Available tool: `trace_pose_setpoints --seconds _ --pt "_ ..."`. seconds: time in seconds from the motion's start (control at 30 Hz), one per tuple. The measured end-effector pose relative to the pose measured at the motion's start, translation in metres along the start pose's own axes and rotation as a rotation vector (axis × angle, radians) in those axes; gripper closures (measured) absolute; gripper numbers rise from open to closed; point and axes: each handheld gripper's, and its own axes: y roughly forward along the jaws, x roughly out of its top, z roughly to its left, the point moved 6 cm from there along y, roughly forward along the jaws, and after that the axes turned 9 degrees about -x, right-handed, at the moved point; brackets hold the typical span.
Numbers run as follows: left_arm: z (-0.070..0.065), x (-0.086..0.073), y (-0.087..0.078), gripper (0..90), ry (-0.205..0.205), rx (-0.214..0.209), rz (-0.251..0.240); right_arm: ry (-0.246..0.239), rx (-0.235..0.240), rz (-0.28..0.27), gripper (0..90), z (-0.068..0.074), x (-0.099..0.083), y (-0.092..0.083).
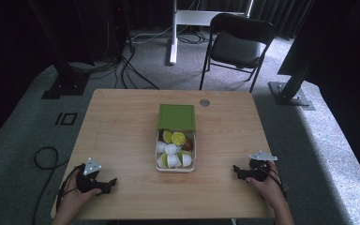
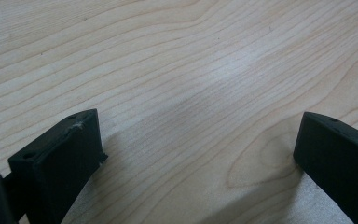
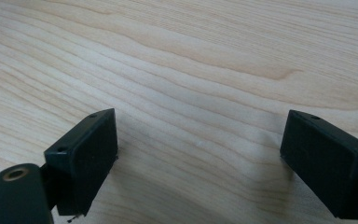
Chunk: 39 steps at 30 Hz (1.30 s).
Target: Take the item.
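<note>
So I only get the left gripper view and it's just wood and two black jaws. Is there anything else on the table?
Observer: Yes, a white box of small capsules sits mid-table, its green lid open at the far end.
Operator: What colour are the capsules?
Observer: Mostly white, some lime green.
Operator: Where's the other gripper?
Observer: The right gripper rests near the table's front right corner, jaws apart and empty; the left gripper mirrors it at front left.
</note>
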Motion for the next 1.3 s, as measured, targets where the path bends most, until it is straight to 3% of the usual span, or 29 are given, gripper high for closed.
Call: trace_pose_setpoints --seconds 0.8,1.3 --pt "0.000 0.000 0.000 2.1 0.000 0.000 0.000 -0.012 0.010 -0.002 10.8 0.004 0.000 -0.001" --pt "0.000 0.000 0.000 2.1 0.000 0.000 0.000 0.045 0.012 -0.017 12.9 0.008 0.011 -0.005"
